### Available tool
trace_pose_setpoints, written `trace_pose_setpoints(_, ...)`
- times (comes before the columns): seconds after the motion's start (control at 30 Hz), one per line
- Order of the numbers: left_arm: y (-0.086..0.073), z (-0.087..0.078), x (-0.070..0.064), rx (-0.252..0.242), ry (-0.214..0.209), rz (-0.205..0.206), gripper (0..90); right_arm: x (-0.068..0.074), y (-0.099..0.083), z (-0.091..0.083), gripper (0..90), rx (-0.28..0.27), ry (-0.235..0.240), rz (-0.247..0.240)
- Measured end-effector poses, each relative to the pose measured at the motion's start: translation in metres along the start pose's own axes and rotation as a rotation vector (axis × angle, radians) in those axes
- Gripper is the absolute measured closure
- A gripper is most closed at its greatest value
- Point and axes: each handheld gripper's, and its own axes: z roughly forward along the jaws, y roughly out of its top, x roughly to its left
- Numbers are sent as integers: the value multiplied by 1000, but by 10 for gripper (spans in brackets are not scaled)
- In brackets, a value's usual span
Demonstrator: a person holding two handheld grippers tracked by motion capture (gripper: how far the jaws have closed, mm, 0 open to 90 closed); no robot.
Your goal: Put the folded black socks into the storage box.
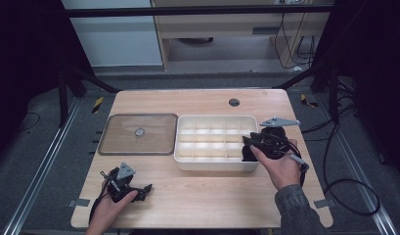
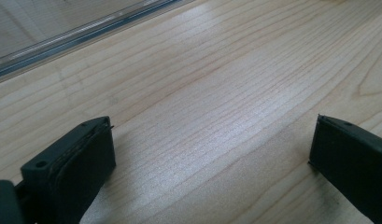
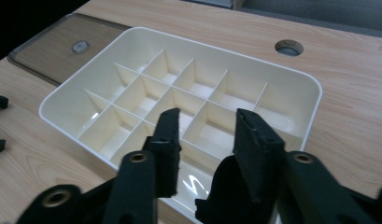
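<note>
Evidently the white divided tray [image 1: 214,164] is light, stiff, slick plastic; its thin rim suits a pinch. The right gripper [image 3: 205,126], jaws parted and empty, hovers over its near-right corner, while the left gripper [image 1: 139,190] rests spread on the table [image 1: 202,200].

White compartment tray [image 1: 216,164], empty, lidless, flat on table centre-right, long side across.

High view overhead facing forward, claw cameras close, sharing table [image 1: 202,196]
</note>
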Motion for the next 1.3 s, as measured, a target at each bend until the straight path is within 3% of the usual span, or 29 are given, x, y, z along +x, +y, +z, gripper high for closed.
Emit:
trace_pose_setpoints(0.13, 0, 0, 0, 2, 0, 2, 0, 2, 0, -4, 431, -6, 4, 10)
trace_pose_setpoints(0.4, 0, 0, 0, 0, 0, 0, 0, 3, -2, -8, 215, 4, 21, 18)
trace_pose_setpoints(0.63, 0, 0, 0, 1, -2, 4, 0, 3, -9, -8, 85, 25, 37, -35)
trace_pose_setpoints(0.83, 0, 0, 0, 3, -4, 6, 0, 4, -19, -11, 70, 18, 32, -54)
trace_pose_setpoints(1.03, 0, 0, 0, 1, -4, 4, 0, 2, -35, -11, 118, 56, -11, -56)
trace_pose_setpoints(1.3, 0, 0, 0, 0, -3, 3, 0, -4, -64, -15, 123, 91, 9, -63)
